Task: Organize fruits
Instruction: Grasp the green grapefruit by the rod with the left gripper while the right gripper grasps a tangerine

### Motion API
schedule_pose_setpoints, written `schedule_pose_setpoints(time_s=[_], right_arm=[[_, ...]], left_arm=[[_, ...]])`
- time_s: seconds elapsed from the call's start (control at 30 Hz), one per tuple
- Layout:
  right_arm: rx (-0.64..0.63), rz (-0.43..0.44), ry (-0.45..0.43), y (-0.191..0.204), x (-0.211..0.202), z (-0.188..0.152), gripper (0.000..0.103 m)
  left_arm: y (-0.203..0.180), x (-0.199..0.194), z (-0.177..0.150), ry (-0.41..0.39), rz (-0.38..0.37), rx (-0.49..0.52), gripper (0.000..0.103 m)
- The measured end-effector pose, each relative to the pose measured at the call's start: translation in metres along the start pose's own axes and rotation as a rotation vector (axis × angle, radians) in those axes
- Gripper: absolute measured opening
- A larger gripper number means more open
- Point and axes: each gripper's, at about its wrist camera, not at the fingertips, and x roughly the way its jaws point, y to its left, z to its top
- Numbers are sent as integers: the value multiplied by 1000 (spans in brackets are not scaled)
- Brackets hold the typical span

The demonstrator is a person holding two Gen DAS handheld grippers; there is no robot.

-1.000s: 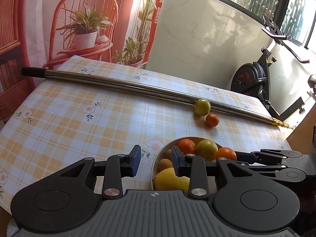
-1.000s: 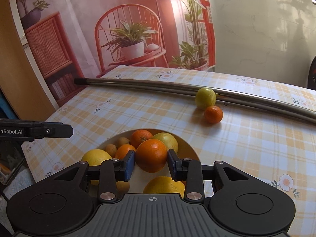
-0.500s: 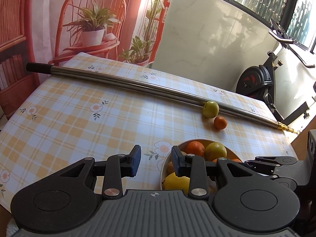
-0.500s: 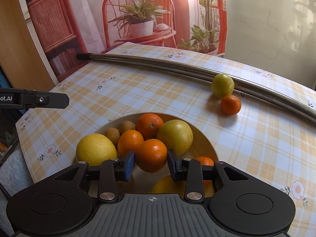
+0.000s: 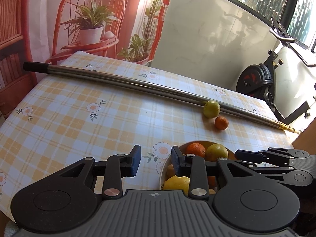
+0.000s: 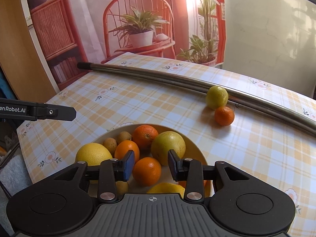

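Note:
A cream bowl [image 6: 194, 144] near the table's front edge holds several oranges, lemons, a green-yellow fruit and small brown fruits. An orange [image 6: 146, 171] lies in the bowl between the fingers of my right gripper [image 6: 151, 166], which is open just above it, not touching. A green-yellow fruit [image 6: 216, 97] and a small orange [image 6: 224, 115] lie loose on the table against a metal pole. My left gripper [image 5: 156, 163] is open and empty, just left of the bowl [image 5: 162, 170]. The loose fruits show there too, green-yellow [image 5: 211, 109] and orange [image 5: 221, 122].
A long steel pole [image 6: 158, 77] lies across the back of the checked tablecloth [image 6: 138, 102]. An exercise bike [image 5: 256, 83] stands beyond the table's right end. A printed backdrop hangs behind the table.
My right gripper has opened and let go of the orange, which now rests in the bowl. The left gripper has drifted slightly left, still open.

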Motion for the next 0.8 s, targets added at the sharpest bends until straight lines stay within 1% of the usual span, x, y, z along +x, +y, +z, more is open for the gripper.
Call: schedule_pose_setpoints(time_s=[0.17,0.33,0.57,0.8], right_arm=[[27,-46,-63,-25,-10,13,34],[65,-101,-77,-55,-1,22,34],[128,-196,-96,-94,31,25,35],[141,-191,-87,-112,68,28,36]], left_arm=[[-6,7,16,-22,-21,2,35],[-21,18,38,-49,-55,26,35],[-36,42,58,-52,-87,48,36],[-43,70,75,-41,-97,58,37]])
